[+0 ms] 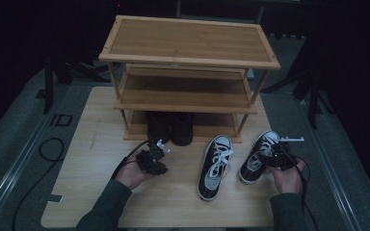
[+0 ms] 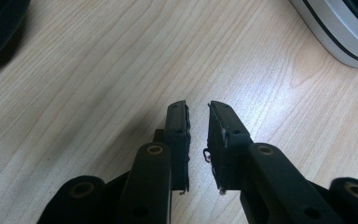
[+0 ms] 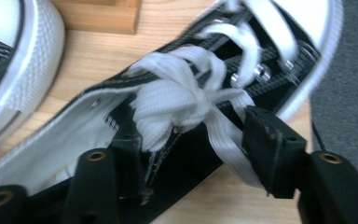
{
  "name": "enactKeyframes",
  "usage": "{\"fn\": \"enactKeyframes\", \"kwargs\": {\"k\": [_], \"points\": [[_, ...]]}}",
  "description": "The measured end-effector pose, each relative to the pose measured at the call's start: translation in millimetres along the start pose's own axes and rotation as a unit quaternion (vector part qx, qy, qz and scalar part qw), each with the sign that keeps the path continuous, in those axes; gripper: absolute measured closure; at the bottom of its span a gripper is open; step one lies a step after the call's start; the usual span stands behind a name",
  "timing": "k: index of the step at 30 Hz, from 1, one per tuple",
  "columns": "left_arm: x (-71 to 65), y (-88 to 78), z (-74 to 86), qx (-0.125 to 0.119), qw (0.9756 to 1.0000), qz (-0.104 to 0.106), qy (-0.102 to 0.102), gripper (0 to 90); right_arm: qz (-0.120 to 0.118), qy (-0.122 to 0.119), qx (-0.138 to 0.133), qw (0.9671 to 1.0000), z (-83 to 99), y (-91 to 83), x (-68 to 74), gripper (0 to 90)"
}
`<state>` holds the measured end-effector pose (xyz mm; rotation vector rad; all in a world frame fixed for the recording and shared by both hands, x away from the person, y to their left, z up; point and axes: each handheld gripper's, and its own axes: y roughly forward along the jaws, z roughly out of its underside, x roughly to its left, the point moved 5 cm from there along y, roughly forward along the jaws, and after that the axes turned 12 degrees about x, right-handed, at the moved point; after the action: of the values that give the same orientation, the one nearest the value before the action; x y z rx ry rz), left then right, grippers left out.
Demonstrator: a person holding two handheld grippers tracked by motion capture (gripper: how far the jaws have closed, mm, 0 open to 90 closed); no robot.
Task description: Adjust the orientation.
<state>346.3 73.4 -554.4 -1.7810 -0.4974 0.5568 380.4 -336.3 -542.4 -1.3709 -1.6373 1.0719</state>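
Two black-and-white lace-up sneakers lie on the wooden table in front of a shoe rack. My right gripper is at the right sneaker. In the right gripper view its jaws straddle that sneaker: one jaw is inside the opening, the other outside against the white laces, and a gap remains between them. The other sneaker lies just left of it and appears in the corner. My left gripper hovers over bare table, jaws slightly apart with nothing between them.
A three-tier bamboo shoe rack stands at the table's far side. A dark pair of shoes sits on its bottom shelf. Cables trail from both grippers, one looping on the grey floor to the left. Dark floor surrounds the table.
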Motion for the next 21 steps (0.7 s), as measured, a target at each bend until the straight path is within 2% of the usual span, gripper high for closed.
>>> {"fn": "enactKeyframes", "kwargs": {"k": [2,3,4,6,7,8,9,16,21], "points": [[0.4,0.5,-0.1,0.001,1.0000,0.001,0.000,78.3,-0.002,0.001,0.001,1.0000,1.4,-0.6,-1.7,48.6],[0.1,1.1,-0.7,0.003,1.0000,0.001,0.001,78.2,-0.011,-0.001,0.003,0.9999,3.2,-1.1,-3.6,54.8],[0.1,1.1,-0.7,0.003,1.0000,0.001,0.001,78.3,-0.011,-0.001,0.003,0.9999,3.2,-1.1,-3.6,54.8],[-1.2,1.8,-1.8,0.000,1.0000,0.002,0.000,78.3,-0.022,-0.012,0.008,0.9997,3.5,-2.9,-1.2,69.6],[-1.0,1.5,-1.8,0.003,1.0000,0.001,0.003,78.3,-0.022,-0.012,0.008,0.9997,3.5,-2.9,-1.2,69.6],[-1.2,1.4,-2.0,0.002,1.0000,0.001,0.002,78.3,-0.011,-0.023,0.015,0.9996,3.3,-4.1,0.9,75.2],[-1.1,1.0,-1.9,0.002,1.0000,0.002,0.004,78.3,-0.007,-0.024,0.018,0.9995,3.4,-4.8,1.5,77.3],[0.4,1.2,-1.6,0.002,1.0000,0.002,0.001,78.3,-0.012,-0.020,0.008,0.9997,7.8,-10.1,1.3,83.5],[0.0,2.3,-2.4,0.004,1.0000,0.002,0.003,78.3,-0.020,-0.026,-0.019,0.9993,11.7,-14.7,4.1,84.3]]}}
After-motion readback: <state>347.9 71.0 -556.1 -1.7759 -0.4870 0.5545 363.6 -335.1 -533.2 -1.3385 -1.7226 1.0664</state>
